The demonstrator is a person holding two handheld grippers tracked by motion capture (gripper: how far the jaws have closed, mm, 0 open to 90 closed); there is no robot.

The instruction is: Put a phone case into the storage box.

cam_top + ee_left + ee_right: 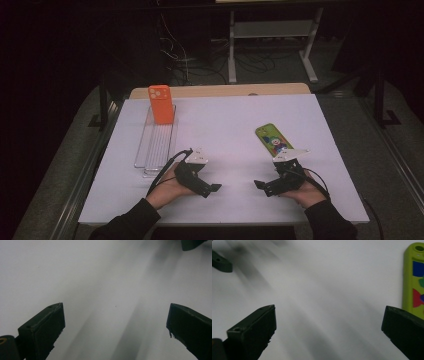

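Subject of inspection: the green phone case (273,139), printed with a cartoon figure, lying flat on the white table top (230,130). All places below are given relative to this case.

Location. The case lies face-down, printed back up, its length running away from the person and angled slightly leftward. Its near end sits just beside the grey plate of the right gripper (261,185), which lies toward the person from it. In the right gripper view the case (413,280) runs along the right edge, just beyond the right-hand jaw, with its camera cut-out at the far end.

Tool state. Right gripper: jaws spread to full width, nothing between them, bare table beneath. Left gripper (212,189), well to the left of the case: jaws likewise wide apart and empty (115,322). Neither tool touches the case.

Other items. An orange phone case (161,103) stands upright in a clear slotted rack (156,142), far left of the green case and farther from the person.

Handling assessment. The case appears to be a thin moulded shell: light, somewhat flexible, likely to bow if squeezed hard across its width. The printed back looks glossy and could slip under hard pads. Lying flat, it offers little edge to catch. Recommended hold: across the two long sides near mid-length, or on the raised rim at the near short end, with moderate pressure.
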